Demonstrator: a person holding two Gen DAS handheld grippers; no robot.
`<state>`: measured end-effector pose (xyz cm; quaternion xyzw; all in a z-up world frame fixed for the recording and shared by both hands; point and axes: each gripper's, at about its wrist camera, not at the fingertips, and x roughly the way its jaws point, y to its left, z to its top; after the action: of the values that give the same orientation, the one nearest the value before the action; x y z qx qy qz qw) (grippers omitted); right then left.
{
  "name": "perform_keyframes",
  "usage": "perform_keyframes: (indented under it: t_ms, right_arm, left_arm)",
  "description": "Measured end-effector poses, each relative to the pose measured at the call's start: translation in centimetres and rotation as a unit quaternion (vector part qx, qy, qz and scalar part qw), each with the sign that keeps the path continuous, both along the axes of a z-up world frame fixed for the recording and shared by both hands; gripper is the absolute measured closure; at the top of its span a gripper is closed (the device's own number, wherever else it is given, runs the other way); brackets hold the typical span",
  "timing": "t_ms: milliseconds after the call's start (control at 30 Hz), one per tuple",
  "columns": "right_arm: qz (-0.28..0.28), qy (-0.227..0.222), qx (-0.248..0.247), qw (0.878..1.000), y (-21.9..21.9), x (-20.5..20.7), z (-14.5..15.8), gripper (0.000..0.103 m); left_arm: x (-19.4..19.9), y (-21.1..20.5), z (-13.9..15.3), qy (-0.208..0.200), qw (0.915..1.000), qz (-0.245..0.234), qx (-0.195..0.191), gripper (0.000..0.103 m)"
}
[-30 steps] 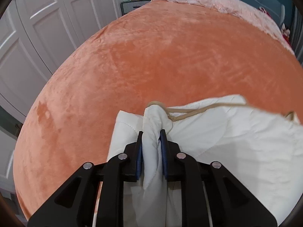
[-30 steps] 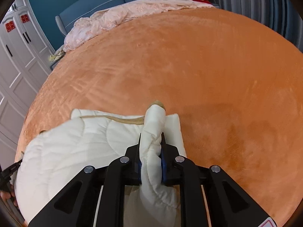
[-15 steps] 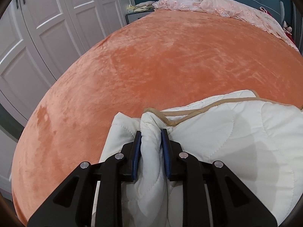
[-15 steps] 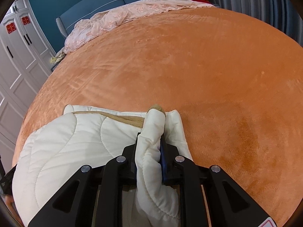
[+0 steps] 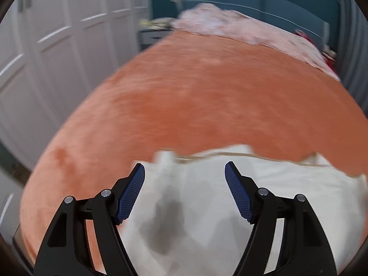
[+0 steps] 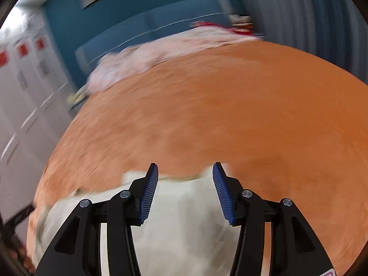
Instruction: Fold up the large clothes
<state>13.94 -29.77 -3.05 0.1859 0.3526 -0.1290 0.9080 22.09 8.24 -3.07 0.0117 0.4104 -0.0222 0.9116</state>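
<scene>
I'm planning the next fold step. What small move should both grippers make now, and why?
Probably reach to the white quilted garment's next edge. Both the left gripper and right gripper are opening with no cloth pinched, and the garment lies on the orange bedspread.

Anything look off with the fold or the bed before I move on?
Nothing looks damaged or spilled. The cream quilted garment lies on the orange bedspread, its tan-trimmed far edge wavy rather than straight. Both the left tongs and right tongs are opening, with no fabric pinched. Both views are motion-blurred, so fine wrinkles can't be judged.
</scene>
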Motion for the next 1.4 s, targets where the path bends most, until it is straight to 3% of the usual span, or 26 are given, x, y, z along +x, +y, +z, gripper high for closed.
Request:
perform_keyframes:
  t_ms: [133, 267, 500, 767, 1400]
  right_arm:
    - [0.056, 0.044, -0.043, 0.997, 4.6, 3.3, -2.6, 0.054]
    - [0.065, 0.089, -0.043, 0.993, 5.2, 4.2, -6.2, 0.054]
    - [0.058, 0.097, -0.045, 0.993, 5.3, 4.5, -8.3, 0.054]
    - [0.054, 0.092, -0.061, 0.992, 5.8, 4.8, -9.2, 0.053]
    - [0.053, 0.089, -0.067, 0.992, 5.8, 5.2, -9.7, 0.051]
  left_arm:
    - [0.6, -5.2, -2.4, 0.022, 0.9989, -0.036, 0.022, 0.033]
    - [1.8, -7.2, -6.0, 0.061, 0.9973, -0.037, 0.019, 0.033]
    - [2.7, -7.9, -9.0, 0.060, 0.9971, -0.034, 0.033, 0.027]
    - [2.6, -8.1, -9.9, 0.044, 0.9977, -0.032, 0.039, 0.020]
    - [2.5, -8.7, -10.5, 0.028, 0.9981, -0.025, 0.050, 0.018]
